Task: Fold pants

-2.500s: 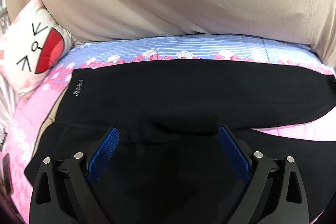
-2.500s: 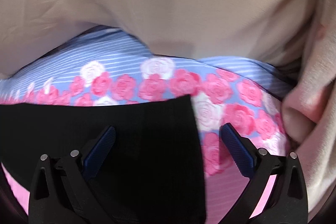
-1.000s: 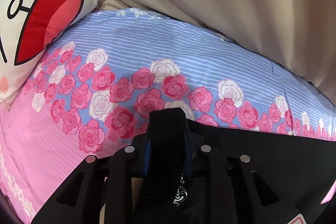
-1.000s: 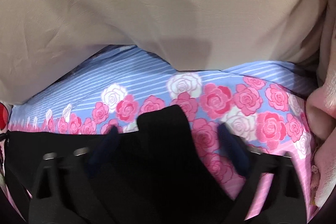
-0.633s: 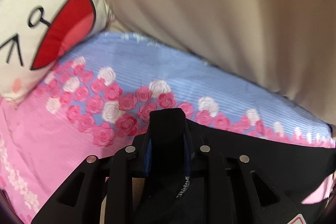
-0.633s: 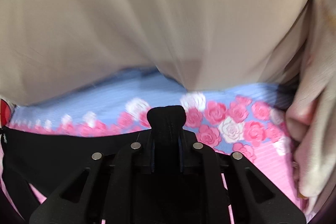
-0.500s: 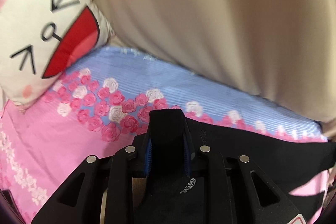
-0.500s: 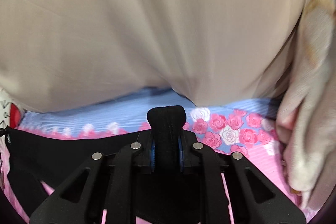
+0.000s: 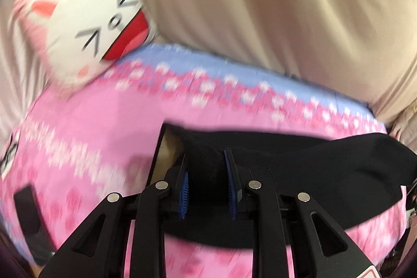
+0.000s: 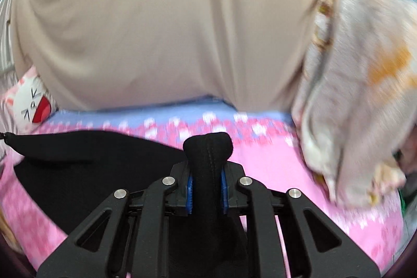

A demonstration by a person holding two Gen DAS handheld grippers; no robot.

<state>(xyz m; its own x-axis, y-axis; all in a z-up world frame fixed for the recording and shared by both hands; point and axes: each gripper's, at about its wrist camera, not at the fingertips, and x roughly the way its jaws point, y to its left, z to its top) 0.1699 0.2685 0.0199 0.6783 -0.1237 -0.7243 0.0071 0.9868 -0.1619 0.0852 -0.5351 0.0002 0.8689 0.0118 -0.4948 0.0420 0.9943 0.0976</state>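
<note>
Black pants (image 9: 299, 155) hang stretched over a pink and blue rose-print bed sheet (image 9: 86, 137). My left gripper (image 9: 207, 173) is shut on a bunched fold of the pants at their left end. My right gripper (image 10: 206, 173) is shut on the other end, where a stitched hem (image 10: 208, 145) pokes up between the blue pads. In the right wrist view the pants (image 10: 78, 155) run off to the left. Both ends are lifted above the sheet.
A beige curtain (image 9: 260, 7) hangs behind the bed, also in the right wrist view (image 10: 161, 25). A cat-face pillow (image 9: 86, 25) lies at the back left. A pale patterned blanket (image 10: 365, 64) hangs at the right. A dark flat object (image 9: 27, 210) lies on the sheet at the left.
Both grippers shut on the ends of the pants, then lifted and pulled back from the curtain. More of the sheet and pillow now shows, with motion blur.
</note>
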